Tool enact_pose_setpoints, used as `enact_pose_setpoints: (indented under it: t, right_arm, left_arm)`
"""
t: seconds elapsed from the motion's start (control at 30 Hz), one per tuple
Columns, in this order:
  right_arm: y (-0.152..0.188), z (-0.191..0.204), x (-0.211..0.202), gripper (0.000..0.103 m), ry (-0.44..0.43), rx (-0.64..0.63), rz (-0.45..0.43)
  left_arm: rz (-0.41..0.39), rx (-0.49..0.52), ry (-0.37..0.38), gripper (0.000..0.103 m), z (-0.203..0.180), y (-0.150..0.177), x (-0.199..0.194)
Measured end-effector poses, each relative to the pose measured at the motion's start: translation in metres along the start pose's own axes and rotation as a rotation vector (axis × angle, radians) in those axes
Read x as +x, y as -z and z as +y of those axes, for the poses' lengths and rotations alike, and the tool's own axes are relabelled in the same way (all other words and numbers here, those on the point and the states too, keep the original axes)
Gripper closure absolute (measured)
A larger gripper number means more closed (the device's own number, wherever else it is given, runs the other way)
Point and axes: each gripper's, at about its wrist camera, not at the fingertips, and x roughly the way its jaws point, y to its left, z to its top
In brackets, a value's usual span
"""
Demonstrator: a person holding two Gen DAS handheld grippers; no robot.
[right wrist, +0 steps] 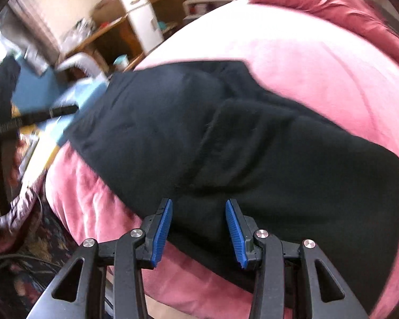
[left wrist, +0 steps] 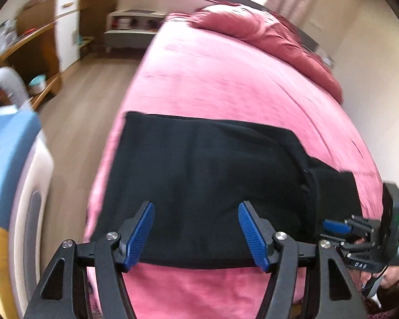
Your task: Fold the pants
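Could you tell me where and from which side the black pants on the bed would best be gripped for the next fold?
Probably the near edge of the black pants, approached from the foot of the pink bed. That edge lies flat and straight just ahead of the open left gripper and open right gripper, so both can pinch it.

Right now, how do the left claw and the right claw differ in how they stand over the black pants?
The left claw stands wide open; the right claw has a narrower gap. The left claw hangs over the near edge of the black fabric pants at a flat stretch; the right claw sits over a layered, thicker part of the pants. Both have blue ribbed pads, grip nothing, and point down at the pink plush bedspread.
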Motion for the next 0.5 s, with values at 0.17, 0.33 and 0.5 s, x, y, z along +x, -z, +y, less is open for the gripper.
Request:
enact_pose_setpoints:
  t: [0.17,0.33,0.5]
  right_arm:
    - [0.002,0.004,-0.009,0.096,0.039,-0.05,-0.016]
    - [0.006,0.0,-0.025,0.096,-0.01,-0.035,-0.034]
    - [0.013,-0.009,0.0,0.09,-0.014,0.001,0.015]
  left_arm:
    - [0.002,-0.101,-0.044,0.036,0.041,0.001,-0.003]
    - [0.021,-0.177,-0.057,0.034,0.065,0.006,-0.001]
    - [0.059,-0.188,-0.064,0.027,0.073,0.009,0.009]
